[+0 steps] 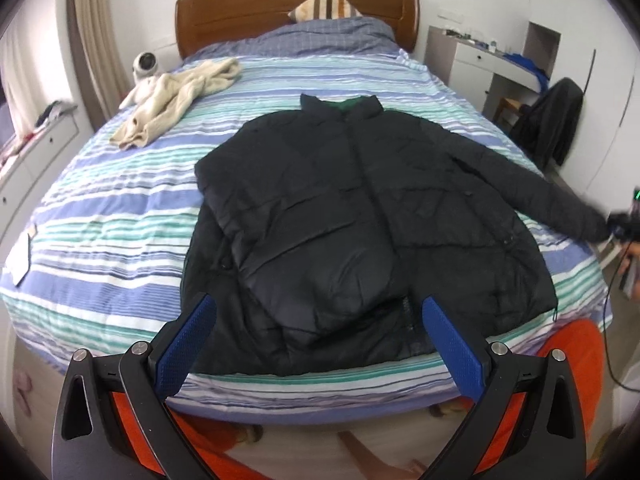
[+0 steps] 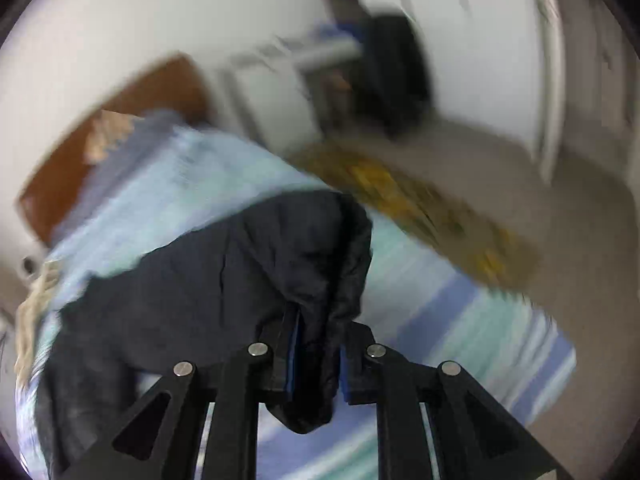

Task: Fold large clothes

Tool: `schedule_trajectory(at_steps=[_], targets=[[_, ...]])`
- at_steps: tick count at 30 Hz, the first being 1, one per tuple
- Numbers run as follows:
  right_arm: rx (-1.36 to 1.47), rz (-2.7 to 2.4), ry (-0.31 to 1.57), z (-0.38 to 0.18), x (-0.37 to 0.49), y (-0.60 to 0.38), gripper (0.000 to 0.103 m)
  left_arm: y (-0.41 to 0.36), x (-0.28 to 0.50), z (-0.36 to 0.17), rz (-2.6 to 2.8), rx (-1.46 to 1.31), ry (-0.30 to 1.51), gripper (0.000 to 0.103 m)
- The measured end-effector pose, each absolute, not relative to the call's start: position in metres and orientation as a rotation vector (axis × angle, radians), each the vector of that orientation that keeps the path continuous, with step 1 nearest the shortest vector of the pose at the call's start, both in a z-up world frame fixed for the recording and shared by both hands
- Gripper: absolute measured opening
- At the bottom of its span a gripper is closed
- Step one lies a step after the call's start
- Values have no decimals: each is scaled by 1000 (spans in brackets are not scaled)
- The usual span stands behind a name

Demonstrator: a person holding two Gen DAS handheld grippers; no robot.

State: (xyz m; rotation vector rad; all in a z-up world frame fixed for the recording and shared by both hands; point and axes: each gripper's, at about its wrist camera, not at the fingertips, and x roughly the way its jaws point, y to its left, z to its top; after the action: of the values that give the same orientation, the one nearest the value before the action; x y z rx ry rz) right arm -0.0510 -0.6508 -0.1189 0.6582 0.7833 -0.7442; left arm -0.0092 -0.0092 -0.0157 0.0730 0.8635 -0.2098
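A black puffer jacket (image 1: 352, 216) lies face up on the striped bed (image 1: 104, 216), collar toward the headboard. One sleeve is folded across its chest; the other stretches to the bed's right edge. My left gripper (image 1: 316, 332) hovers open above the jacket's hem, its blue pads (image 1: 188, 340) spread wide with nothing between them. In the left wrist view my right gripper (image 1: 618, 228) shows at the far right edge, at the cuff of the outstretched sleeve. The right wrist view is blurred: my right gripper (image 2: 318, 354) is shut on the black sleeve (image 2: 320, 280), fabric bunched between its fingers.
A cream garment (image 1: 176, 96) lies crumpled on the bed's far left. A wooden headboard (image 1: 248, 12) and pillow stand at the back. A white desk (image 1: 480, 60) with a dark coat on a chair (image 1: 552, 120) stands right. A yellowish rug (image 2: 420, 208) covers the floor beside the bed.
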Motion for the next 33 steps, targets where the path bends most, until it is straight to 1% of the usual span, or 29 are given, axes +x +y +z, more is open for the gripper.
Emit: schedule_trajectory(at_steps=[1,2,4,5,6,8,9,11,13,17,20,22,23,24,27,30,32,33], targets=[[689,-755,812,-136,-53,-655,16,-9,-9,-16,-209,77,869,102],[760,-738,846,-165,-57,-661,19,-9,-8,-16,-208,82,875,102],[822,-713,795,-183,-69,-659,22,-7,-6,-19,-197,93,887,102],[833,-717,765,-184,-74,-659,26,-6,-5,-21,-189,98,894,102],[850,-742,747,-184,-81,-660,43,-5,-5,-22,-184,101,897,103],[900,-761,717,-183,-90,-661,62,-3,-5,-26,-173,103,906,103],[932,-772,696,-180,-98,-662,64,-1,-4,-29,-168,104,913,103],[940,-808,676,-167,-113,-666,64,1,-4,-32,-160,108,924,103],[867,-795,620,-143,-122,-651,64,2,-2,-35,-156,116,928,103],[729,-601,574,-111,-107,-619,64,-5,3,-42,-220,179,907,103],[676,-501,605,-117,-81,-598,64,-20,8,-51,-284,318,886,103],[684,-516,678,-136,-65,-596,64,-31,12,-57,-336,400,862,103],[713,-558,754,-158,-54,-599,64,-34,15,-61,-360,414,868,103],[727,-588,767,-168,-51,-600,64,-36,18,-63,-381,417,879,103],[689,-646,750,-159,-49,-587,64,-44,31,-79,-432,428,957,103],[653,-647,754,-143,-49,-568,64,-57,40,-102,-450,489,963,103],[624,-600,721,-127,-61,-547,64,-63,49,-117,-435,501,988,102],[604,-589,712,-119,-65,-537,64,-64,52,-120,-435,489,1000,100]])
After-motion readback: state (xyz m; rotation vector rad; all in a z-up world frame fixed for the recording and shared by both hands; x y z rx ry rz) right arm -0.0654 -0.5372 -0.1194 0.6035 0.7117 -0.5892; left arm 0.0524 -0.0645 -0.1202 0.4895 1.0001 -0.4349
